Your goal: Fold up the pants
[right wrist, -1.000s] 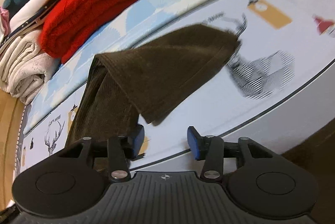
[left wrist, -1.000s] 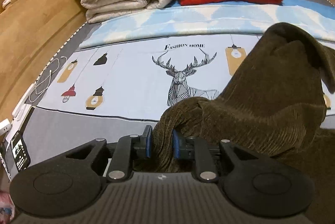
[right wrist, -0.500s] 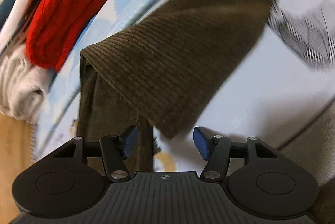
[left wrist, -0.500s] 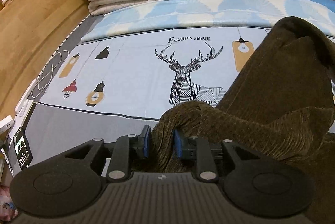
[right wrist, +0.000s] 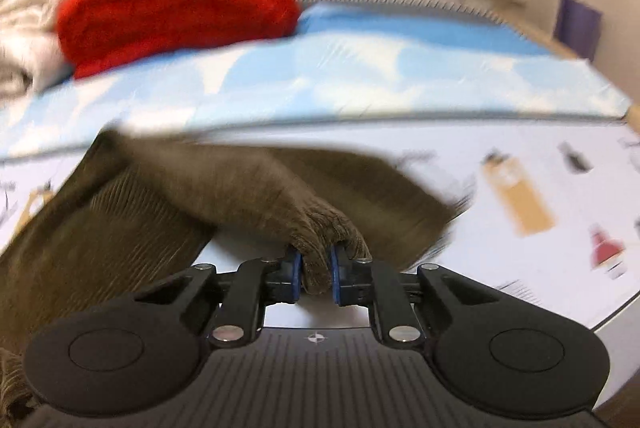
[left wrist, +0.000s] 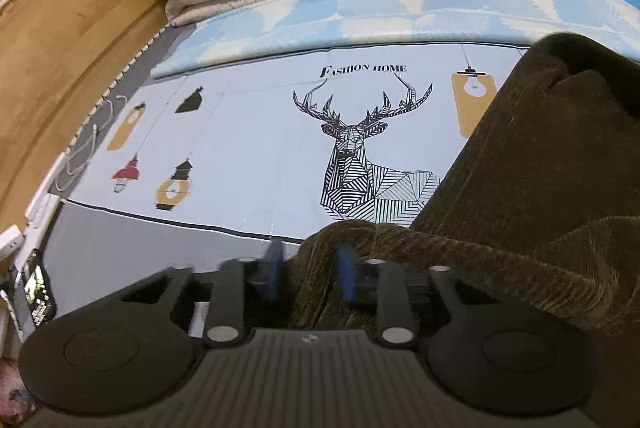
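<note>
Right gripper [right wrist: 314, 274] newly around pants [right wrist: 248, 188]

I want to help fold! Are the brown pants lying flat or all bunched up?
Bunched up, not flat. The pants drape in humps, and each gripper, right and left, has cloth between its fingers.

Motion-blurred red blanket [right wrist: 176, 0] and pants [right wrist: 224, 188] in right wrist view; pants cut off at left edge.
</note>
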The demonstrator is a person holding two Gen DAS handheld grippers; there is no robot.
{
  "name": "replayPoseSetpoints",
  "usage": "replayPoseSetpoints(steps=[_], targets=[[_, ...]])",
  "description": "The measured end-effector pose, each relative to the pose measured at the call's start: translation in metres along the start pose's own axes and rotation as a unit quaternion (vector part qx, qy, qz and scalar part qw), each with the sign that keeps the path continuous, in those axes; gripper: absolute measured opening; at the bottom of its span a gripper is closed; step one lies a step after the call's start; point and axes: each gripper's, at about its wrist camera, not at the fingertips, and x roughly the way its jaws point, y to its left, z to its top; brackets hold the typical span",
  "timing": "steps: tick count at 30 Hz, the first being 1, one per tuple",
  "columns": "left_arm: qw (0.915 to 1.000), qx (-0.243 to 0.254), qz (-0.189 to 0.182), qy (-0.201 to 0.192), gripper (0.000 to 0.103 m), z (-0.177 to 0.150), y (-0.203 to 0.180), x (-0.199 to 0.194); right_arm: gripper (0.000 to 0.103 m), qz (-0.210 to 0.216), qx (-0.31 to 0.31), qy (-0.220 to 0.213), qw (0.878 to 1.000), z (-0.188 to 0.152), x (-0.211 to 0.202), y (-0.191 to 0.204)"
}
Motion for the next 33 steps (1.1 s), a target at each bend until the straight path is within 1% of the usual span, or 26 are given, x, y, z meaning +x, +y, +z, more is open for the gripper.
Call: replayPoseSetpoints(steps=[3, 5, 8, 10, 13, 15, 17, 18, 20, 23, 24, 25, 26, 27, 28, 29, 31, 32, 33], targets=[[0.9999, -0.01, -0.008, -0.002, 0.019, 0.005, 0.003, 0.003, 0.014, -0.011, 0.011, -0.031, 0.999, 0.017, -0.044, -0.056], [0.9999, -0.008, -0.012, -0.009, 0.018, 0.008, 0.001, 0.002, 0.013, -0.018, 0.025, -0.039, 0.999, 0.026, -0.074, -0.094], [0.9998, -0.001, -0.012, -0.017, 0.017, 0.013, -0.004, 0.0, 0.013, -0.051, 0.029, -0.048, 0.997, 0.032, -0.121, -0.149], [0.9996, -0.002, -0.02, -0.022, 0.017, 0.016, -0.007, -0.001, 0.013, -0.067, 0.037, -0.053, 0.996, 0.037, -0.152, -0.183], [0.9991, 0.011, -0.026, -0.033, 0.016, 0.021, -0.018, -0.001, 0.013, -0.079, 0.059, -0.059, 0.993, 0.039, -0.187, -0.22], [0.9985, 0.027, -0.023, -0.041, 0.016, 0.024, -0.028, 0.0, 0.013, -0.096, 0.062, -0.069, 0.991, 0.036, -0.206, -0.233], [0.998, 0.036, -0.023, -0.047, 0.016, 0.028, -0.038, 0.004, 0.013, -0.116, 0.062, -0.072, 0.989, 0.038, -0.212, -0.243], [0.9978, 0.039, -0.023, -0.049, 0.016, 0.03, -0.042, 0.008, 0.013, -0.124, 0.064, -0.068, 0.988, 0.041, -0.208, -0.247], [0.9972, 0.048, -0.016, -0.056, 0.016, 0.035, -0.051, 0.017, 0.013, -0.138, 0.072, -0.055, 0.986, 0.053, -0.184, -0.252], [0.9968, 0.045, -0.002, -0.066, 0.018, 0.043, -0.059, 0.039, 0.014, -0.162, 0.096, -0.042, 0.981, 0.076, -0.122, -0.248], [0.9968, 0.043, 0.003, -0.068, 0.023, 0.046, -0.061, 0.047, 0.016, -0.17, 0.11, -0.047, 0.978, 0.085, -0.097, -0.245], [0.997, 0.04, 0.013, -0.065, 0.028, 0.048, -0.063, 0.055, 0.02, -0.176, 0.122, -0.06, 0.975, 0.091, -0.072, -0.242], [0.9973, 0.039, 0.021, -0.058, 0.036, 0.05, -0.064, 0.061, 0.022, -0.187, 0.128, -0.071, 0.971, 0.095, -0.053, -0.241], [0.998, 0.035, 0.026, -0.046, 0.04, 0.052, -0.063, 0.066, 0.027, -0.206, 0.133, -0.075, 0.966, 0.094, -0.035, -0.239], [0.9989, 0.026, 0.023, -0.032, 0.041, 0.054, -0.061, 0.069, 0.03, -0.224, 0.146, -0.064, 0.962, 0.089, -0.019, -0.239], [0.9995, 0.014, 0.017, -0.025, 0.041, 0.057, -0.057, 0.069, 0.03, -0.22, 0.17, -0.048, 0.959, 0.08, -0.01, -0.24], [0.9995, -0.004, 0.008, -0.029, 0.042, 0.064, -0.051, 0.063, 0.039, -0.169, 0.228, -0.033, 0.958, 0.048, -0.001, -0.242], [0.9993, -0.008, 0.011, -0.035, 0.045, 0.068, -0.05, 0.058, 0.04, -0.15, 0.24, -0.023, 0.959, 0.028, 0.005, -0.242], [0.9991, -0.01, 0.012, -0.04, 0.046, 0.071, -0.051, 0.052, 0.041, -0.149, 0.249, -0.011, 0.957, 0.008, 0.011, -0.243]])
